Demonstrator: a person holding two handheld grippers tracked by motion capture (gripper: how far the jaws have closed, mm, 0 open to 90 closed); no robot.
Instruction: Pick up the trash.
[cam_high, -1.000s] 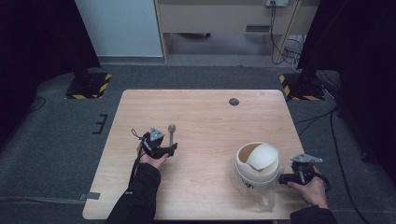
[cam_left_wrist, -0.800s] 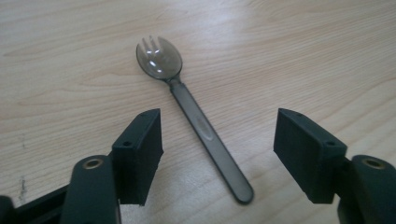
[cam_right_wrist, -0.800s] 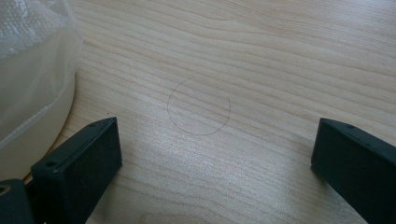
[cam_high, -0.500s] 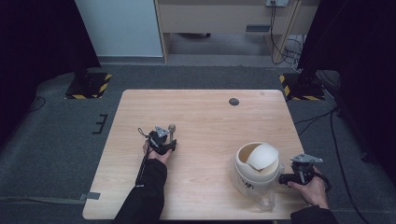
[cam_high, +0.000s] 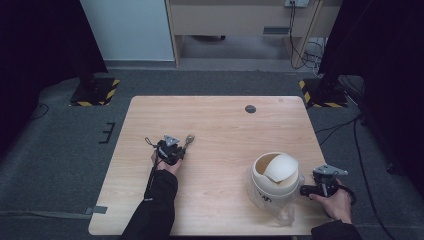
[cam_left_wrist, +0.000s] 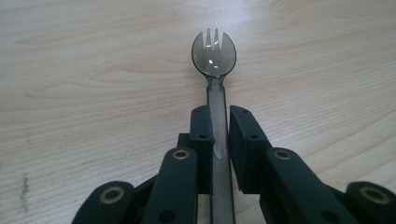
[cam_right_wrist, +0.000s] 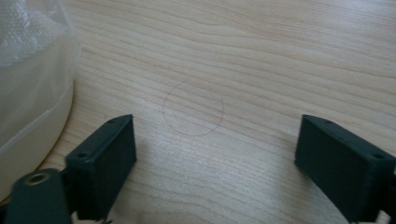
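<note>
Here, left hand-held gripper (cam_left_wrist: 218, 140) clamped on spork (cam_left_wrist: 214, 49) handle, its end hidden, right hand-held gripper (cam_right_wrist: 215, 149) wide apart, narrowing, nothing between.

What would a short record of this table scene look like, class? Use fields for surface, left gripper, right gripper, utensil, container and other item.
surface: wooden table
left gripper: jaws just closed, shut on the spork handle
right gripper: open, nothing between the jaws, just closing slightly
utensil: translucent grey spork, lying flat, tines pointing away from the gripper
container: cream tub with its lid partly lifted, in clear plastic wrap, beside the right gripper
other item: small dark disc near the far edge
</note>
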